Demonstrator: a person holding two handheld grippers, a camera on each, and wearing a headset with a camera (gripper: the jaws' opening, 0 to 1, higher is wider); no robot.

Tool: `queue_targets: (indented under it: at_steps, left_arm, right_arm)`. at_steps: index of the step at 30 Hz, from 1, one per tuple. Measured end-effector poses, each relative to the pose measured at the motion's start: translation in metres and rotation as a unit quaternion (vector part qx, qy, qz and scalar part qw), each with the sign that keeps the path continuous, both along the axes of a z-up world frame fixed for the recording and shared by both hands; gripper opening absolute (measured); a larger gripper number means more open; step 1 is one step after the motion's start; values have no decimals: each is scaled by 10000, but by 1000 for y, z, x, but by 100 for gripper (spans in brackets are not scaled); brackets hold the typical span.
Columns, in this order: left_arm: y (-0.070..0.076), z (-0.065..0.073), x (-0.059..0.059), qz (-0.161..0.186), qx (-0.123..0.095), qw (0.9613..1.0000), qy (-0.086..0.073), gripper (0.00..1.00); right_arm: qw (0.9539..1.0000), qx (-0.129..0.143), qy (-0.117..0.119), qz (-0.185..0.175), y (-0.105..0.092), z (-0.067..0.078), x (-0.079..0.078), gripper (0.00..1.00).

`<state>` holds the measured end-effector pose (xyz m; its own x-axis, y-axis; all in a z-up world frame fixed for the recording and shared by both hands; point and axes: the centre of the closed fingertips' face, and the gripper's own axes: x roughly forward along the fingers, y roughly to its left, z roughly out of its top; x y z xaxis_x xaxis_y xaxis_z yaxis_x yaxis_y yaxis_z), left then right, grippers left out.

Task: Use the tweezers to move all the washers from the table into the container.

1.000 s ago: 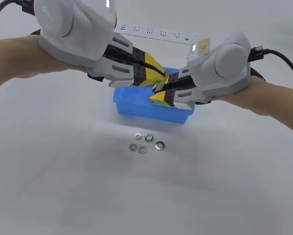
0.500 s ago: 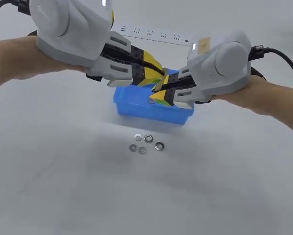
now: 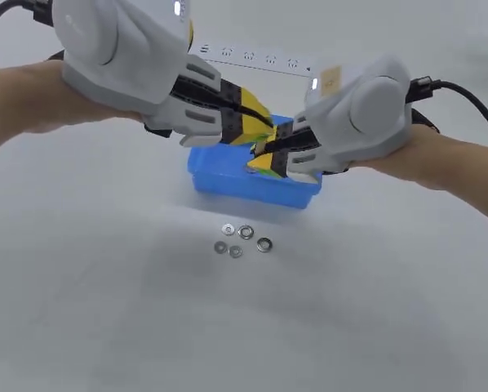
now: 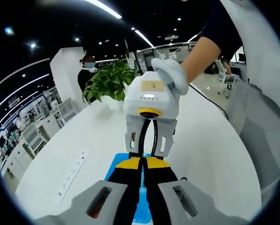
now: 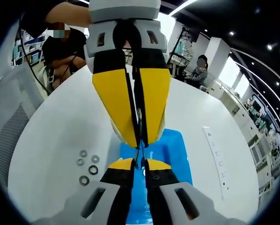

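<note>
Two handheld grippers are meeting tip to tip just above the blue container (image 3: 228,178). The left gripper (image 3: 259,132) is pinching the tweezers (image 5: 140,153) (thin, dark, hard to make out) between nearly touching jaws. The right gripper (image 3: 263,162) is pressing its jaws together on their lower end. Five washers (image 3: 242,240) are lying on the table (image 3: 105,294), just in front of the container.

Open-plan office: ceiling strip lights (image 4: 104,9), potted plant (image 4: 109,82), mesh chair (image 5: 13,136), white desk (image 3: 105,310) w/ power strip (image 3: 256,57).
</note>
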<state>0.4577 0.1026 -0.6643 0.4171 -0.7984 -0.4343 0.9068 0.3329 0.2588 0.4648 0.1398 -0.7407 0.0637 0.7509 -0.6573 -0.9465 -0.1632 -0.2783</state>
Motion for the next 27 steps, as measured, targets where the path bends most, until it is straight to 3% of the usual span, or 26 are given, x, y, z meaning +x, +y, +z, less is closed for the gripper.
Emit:
queue_targets:
  at_steps: [8,10,14,21,27]
  left_arm:
    - [0,8,0,151,-35,9998,-121,5]
    - [1,9,0,192,-35,9997,-137,5]
    - [1,15,-2,277,-86,9994,-164,5]
    - [9,21,-8,418,-139,9988,-210,5]
    - [14,22,-22,544,-187,9982,-160,5]
  right_arm:
    - [9998,102,-96,-123,-1,12,2,14]
    - [9996,156,-7,-225,-2,15,1,17]
    - [9991,232,-83,-349,-7,19,3,23]
    - [9957,498,-170,-767,-30,36,7,30]
    - [9911,730,-59,-1115,-53,50,2,31]
